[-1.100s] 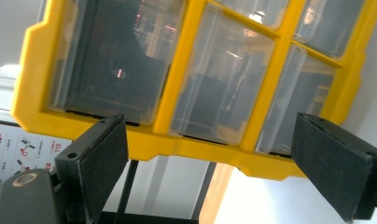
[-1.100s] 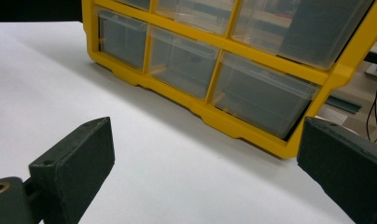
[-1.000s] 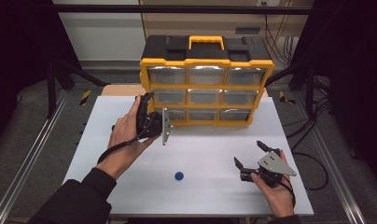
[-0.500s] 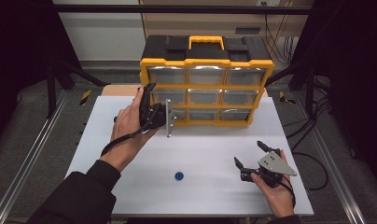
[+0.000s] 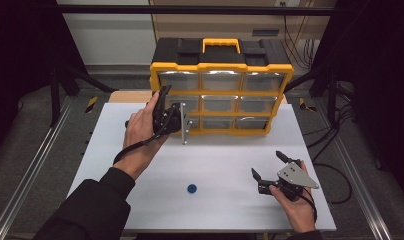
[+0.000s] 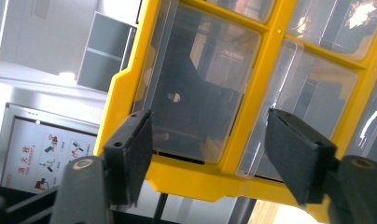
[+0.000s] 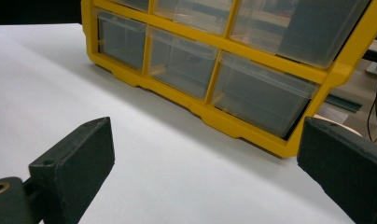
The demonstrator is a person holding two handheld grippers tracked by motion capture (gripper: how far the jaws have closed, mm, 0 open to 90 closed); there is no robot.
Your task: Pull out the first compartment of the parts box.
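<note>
Left claw (image 6: 207, 158) released, jaws straddling clear plastic drawer (image 6: 196, 88) in yellow organiser (image 5: 221, 85); drawer light, stiff, slick—grip bottom lip. Right claw (image 5: 270, 170) released above white bench (image 5: 215, 160).

A lab: dark-curtained metal frame (image 5: 35, 165), white test table (image 5: 225, 165), loose cables (image 5: 335, 170).

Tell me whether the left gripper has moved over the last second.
Yes. In the high view the left gripper has moved away from the person and rightward, closing on the left drawer column of the yellow organizer, which stayed put. Its jaws stand open.
</note>
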